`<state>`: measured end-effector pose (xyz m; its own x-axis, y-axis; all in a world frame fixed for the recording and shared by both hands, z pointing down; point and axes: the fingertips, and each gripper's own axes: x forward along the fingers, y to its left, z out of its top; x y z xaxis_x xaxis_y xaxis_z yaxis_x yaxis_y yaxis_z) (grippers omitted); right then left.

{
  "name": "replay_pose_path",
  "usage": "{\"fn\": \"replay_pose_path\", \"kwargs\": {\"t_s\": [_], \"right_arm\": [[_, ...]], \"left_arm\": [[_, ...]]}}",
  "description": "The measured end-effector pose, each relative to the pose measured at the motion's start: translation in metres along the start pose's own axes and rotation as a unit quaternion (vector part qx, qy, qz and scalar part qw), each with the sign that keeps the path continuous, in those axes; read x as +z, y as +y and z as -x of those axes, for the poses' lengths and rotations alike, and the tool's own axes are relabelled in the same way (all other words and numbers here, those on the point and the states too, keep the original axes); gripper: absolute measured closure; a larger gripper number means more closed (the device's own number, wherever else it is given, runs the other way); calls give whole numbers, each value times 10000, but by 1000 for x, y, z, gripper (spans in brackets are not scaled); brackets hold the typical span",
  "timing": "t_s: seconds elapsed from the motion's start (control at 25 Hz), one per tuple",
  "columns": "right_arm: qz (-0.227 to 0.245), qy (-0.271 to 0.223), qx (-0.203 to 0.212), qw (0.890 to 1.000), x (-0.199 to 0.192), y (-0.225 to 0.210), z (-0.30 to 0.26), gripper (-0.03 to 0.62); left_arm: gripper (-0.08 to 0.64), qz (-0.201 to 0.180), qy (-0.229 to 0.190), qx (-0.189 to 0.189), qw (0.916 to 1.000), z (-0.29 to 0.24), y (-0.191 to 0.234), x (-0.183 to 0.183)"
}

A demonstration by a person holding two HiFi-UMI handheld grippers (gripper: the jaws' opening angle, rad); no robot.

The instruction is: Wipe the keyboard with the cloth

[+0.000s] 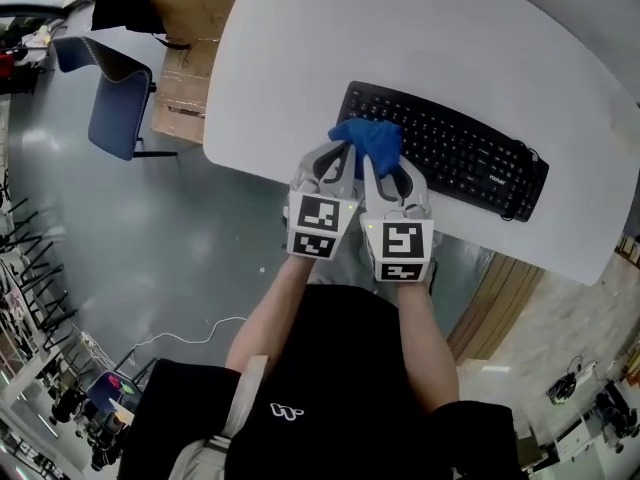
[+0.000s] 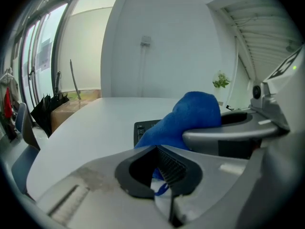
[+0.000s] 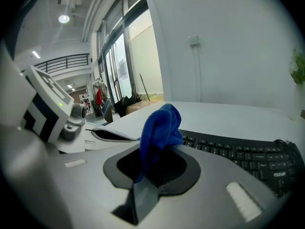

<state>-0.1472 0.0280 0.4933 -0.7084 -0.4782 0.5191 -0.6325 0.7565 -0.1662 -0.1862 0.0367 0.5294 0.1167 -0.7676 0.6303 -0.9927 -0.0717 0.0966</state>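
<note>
A black keyboard lies slanted on the white table, close to its near edge. A bunched blue cloth sits over the keyboard's left end. Both grippers are side by side at the table's near edge. My left gripper is shut with a corner of the cloth pinched in its jaws. My right gripper is shut on the cloth, which rises in a fold out of its jaws. The keyboard runs off to the right just beyond it.
A blue chair and cardboard boxes stand on the floor to the table's left. A white cable lies on the floor near the person. The table edge runs just under the grippers.
</note>
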Motion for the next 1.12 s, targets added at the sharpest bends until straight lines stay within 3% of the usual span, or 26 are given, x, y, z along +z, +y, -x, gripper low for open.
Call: {"fn": "replay_pose_path", "kwargs": {"t_s": [1.12], "right_arm": [[-563, 51, -950, 9939, -37, -114, 80, 520]], "left_arm": [[561, -783, 210, -991, 9918, -46, -134, 18]]}}
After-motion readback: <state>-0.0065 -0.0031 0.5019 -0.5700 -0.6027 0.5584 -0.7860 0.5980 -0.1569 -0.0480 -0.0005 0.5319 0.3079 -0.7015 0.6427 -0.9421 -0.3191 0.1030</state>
